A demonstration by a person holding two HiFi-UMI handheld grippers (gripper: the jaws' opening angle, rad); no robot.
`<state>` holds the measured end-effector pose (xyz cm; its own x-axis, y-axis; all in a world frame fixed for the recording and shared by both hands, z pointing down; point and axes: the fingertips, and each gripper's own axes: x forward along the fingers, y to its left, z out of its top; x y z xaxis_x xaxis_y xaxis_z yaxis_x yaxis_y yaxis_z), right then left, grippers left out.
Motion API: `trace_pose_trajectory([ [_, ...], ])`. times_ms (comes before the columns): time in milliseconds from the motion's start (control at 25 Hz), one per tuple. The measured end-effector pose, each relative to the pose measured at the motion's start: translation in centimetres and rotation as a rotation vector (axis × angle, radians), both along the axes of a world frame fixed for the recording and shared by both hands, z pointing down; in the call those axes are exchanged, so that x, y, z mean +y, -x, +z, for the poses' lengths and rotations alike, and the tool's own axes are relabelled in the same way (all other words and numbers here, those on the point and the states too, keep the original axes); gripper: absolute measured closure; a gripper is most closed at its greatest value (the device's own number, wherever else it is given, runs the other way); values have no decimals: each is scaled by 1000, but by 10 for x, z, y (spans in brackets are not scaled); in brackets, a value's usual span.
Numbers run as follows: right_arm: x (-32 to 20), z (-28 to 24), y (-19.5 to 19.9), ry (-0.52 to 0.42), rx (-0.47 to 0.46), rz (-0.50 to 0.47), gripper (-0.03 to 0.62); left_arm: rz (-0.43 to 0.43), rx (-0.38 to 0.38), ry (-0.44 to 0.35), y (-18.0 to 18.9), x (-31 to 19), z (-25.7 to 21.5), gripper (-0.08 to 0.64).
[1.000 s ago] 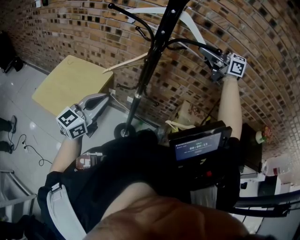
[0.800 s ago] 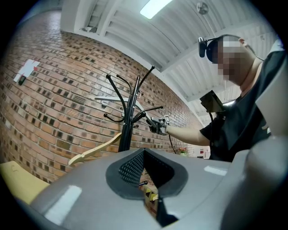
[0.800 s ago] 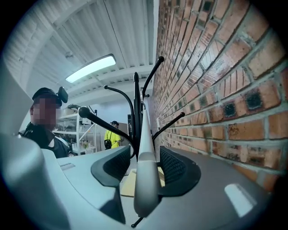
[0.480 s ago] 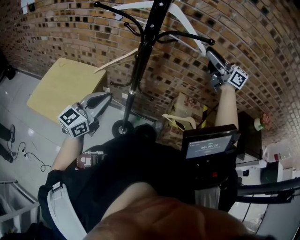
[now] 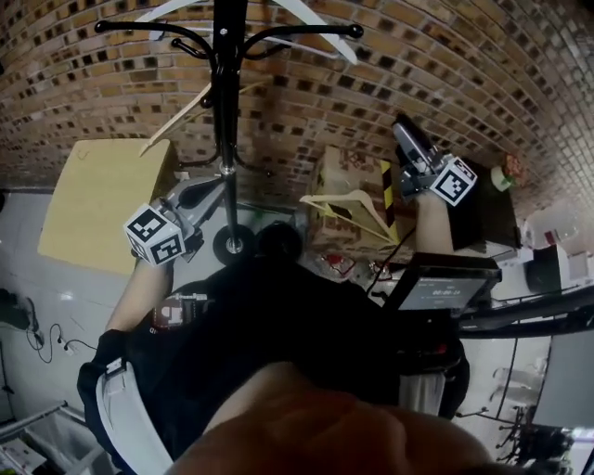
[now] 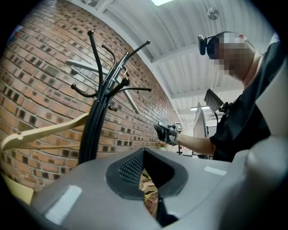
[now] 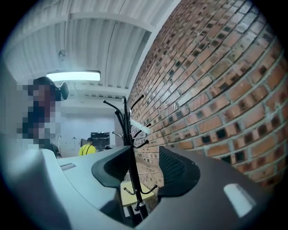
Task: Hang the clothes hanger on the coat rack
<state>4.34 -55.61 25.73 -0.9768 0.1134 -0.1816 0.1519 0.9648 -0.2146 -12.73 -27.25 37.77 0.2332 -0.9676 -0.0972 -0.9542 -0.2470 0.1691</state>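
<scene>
The black coat rack [image 5: 223, 102] stands against the brick wall. A white hanger [image 5: 311, 23] hangs on its top hooks and a wooden hanger [image 5: 186, 111] hangs lower on its left. My right gripper [image 5: 408, 148] is off to the right of the rack and away from its hooks. Its jaws are closing with nothing between them, and the far rack [image 7: 130, 152] shows through the gap. My left gripper [image 5: 200, 190] is low beside the pole, shut and empty. In the left gripper view the rack [image 6: 96, 117] rises just ahead, with the wooden hanger [image 6: 45, 131] at its left.
A cardboard box [image 5: 371, 181] by the wall, below my right gripper, holds another pale hanger [image 5: 348, 209]. A yellow-topped table [image 5: 102, 199] stands left of the rack, whose round base [image 5: 230, 243] is near my body. A screen [image 5: 436, 288] sits at my chest.
My right gripper has come down and to the right, away from the rack's hooks and the white hanger. The head view swung right, bringing the box into sight. My left gripper shifted slightly.
</scene>
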Motion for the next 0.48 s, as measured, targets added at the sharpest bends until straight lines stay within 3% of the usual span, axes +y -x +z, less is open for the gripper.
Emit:
trace_pose_trajectory([
  [160,19,49,-40,53,47,88,399,99,-3,10,-24,-34,11,566],
  [480,57,148,-69,55,196,175,448,184,17,44,-56,-92,40,566],
])
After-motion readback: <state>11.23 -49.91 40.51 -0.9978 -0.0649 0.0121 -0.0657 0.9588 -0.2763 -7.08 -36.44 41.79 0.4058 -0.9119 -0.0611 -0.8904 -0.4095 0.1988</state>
